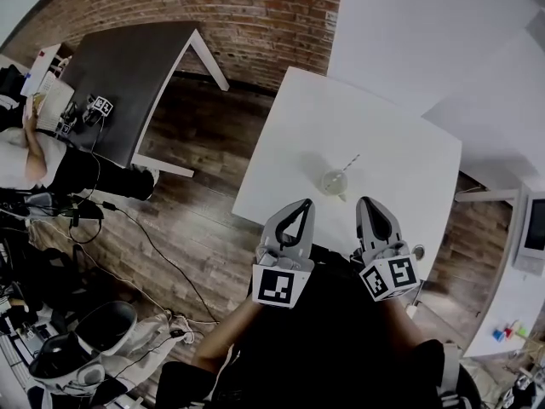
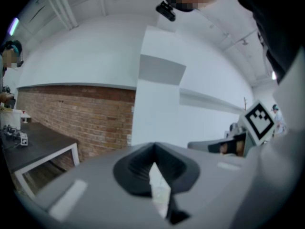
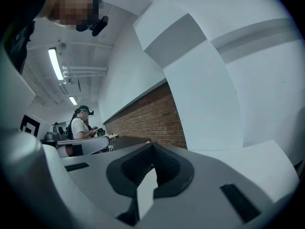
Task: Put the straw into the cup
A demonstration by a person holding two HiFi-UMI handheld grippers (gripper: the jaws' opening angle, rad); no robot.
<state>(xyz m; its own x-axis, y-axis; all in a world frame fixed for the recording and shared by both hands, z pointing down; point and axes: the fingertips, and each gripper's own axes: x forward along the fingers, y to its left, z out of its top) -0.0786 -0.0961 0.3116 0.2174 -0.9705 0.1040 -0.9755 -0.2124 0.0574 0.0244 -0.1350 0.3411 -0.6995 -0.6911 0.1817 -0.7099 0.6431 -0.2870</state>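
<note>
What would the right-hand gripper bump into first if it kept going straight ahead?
Probably nothing close: the right gripper points over the white table, right of the cup; its own view shows only far walls ahead. Depth is unclear.

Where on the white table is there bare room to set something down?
The white table is bare from the cup to its far edge, and left of the cup. It is crowded at the near edge: left hand-held gripper, right hand-held gripper, cup and straw.
</note>
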